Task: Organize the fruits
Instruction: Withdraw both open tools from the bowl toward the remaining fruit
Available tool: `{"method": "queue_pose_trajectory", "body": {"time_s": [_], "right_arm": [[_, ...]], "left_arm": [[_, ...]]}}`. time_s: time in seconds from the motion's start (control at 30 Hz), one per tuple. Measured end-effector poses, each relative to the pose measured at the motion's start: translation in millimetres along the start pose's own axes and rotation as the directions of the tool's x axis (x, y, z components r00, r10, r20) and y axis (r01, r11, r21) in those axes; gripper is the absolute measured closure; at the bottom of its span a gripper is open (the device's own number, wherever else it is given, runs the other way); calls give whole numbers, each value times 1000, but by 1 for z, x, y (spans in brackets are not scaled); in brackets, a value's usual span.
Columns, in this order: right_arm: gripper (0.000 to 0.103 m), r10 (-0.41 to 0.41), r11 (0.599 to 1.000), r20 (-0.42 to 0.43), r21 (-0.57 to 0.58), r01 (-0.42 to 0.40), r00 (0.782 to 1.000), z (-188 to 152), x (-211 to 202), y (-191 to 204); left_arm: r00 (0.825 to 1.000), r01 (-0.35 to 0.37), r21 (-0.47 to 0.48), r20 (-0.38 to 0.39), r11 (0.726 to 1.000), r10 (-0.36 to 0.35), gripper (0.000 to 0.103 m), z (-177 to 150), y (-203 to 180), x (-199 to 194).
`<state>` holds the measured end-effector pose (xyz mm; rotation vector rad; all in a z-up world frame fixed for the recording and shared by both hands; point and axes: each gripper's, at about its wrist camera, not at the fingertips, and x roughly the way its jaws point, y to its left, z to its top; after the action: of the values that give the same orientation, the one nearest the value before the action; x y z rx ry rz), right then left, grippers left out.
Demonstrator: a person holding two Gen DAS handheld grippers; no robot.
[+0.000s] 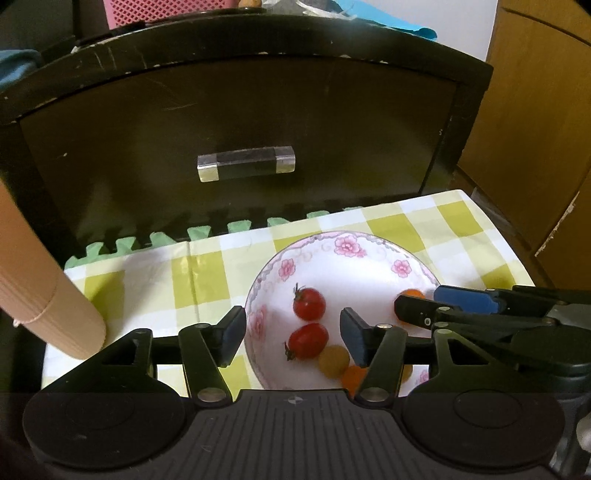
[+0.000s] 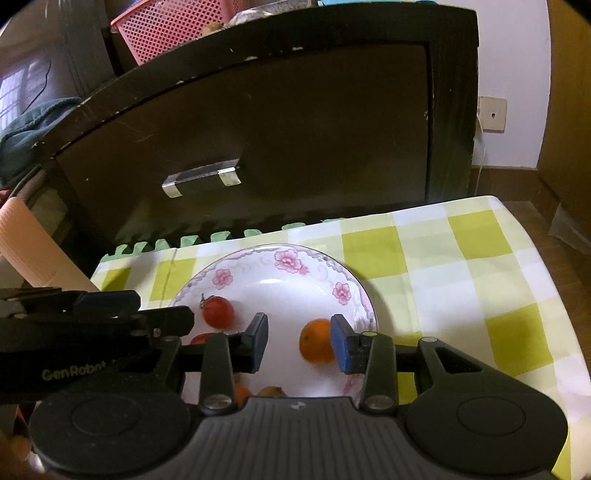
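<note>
A white bowl with pink flowers (image 1: 347,245) (image 2: 288,258) stands on a yellow-checked cloth. In it lie two red cherry tomatoes (image 1: 309,303) (image 1: 308,341), a yellow one (image 1: 334,361) and an orange one (image 1: 352,378). My left gripper (image 1: 293,338) hangs open above the bowl, and the red tomatoes show between its fingers, untouched. My right gripper (image 2: 300,341) is open over the bowl's right side. A blurred orange tomato (image 2: 317,341) sits between its fingers, against the right pad and clear of the left pad. The right gripper's fingers (image 1: 461,299) reach in beside that orange tomato (image 1: 412,294).
A dark cabinet drawer front (image 1: 240,110) with a clear handle (image 1: 245,162) rises just behind the cloth. A green foam mat edge (image 1: 166,240) lies at its foot. A peach ribbed roll (image 1: 44,295) leans in at the left. A pink basket (image 2: 166,26) sits on the cabinet.
</note>
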<state>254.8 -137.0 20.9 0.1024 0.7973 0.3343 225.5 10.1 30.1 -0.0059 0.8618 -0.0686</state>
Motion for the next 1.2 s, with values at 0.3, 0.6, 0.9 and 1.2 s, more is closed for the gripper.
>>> {"method": "queue_pose_trajectory", "body": {"time_s": [0.3,0.6,0.9,1.2], "right_arm": [[67,-5,1000,-8,-17,5,1000,-7,-20,10],[67,3,999,-19,-36,-4,1000,-22,-39,25],[67,3,997,-68,-74,-8,998,-48,-51,41],[67,10,995,-127,-100,-22,992,-70,-52,49]], "left_arm": [[1000,0,0,-1,1000,0,39,-12,2,-19],[1000,-1,0,-12,1000,1,38,-29,6,-39],[998,-5,3,-57,1000,5,39,-54,8,-48],[995,4,-5,-101,1000,-5,35,-69,14,-52]]}}
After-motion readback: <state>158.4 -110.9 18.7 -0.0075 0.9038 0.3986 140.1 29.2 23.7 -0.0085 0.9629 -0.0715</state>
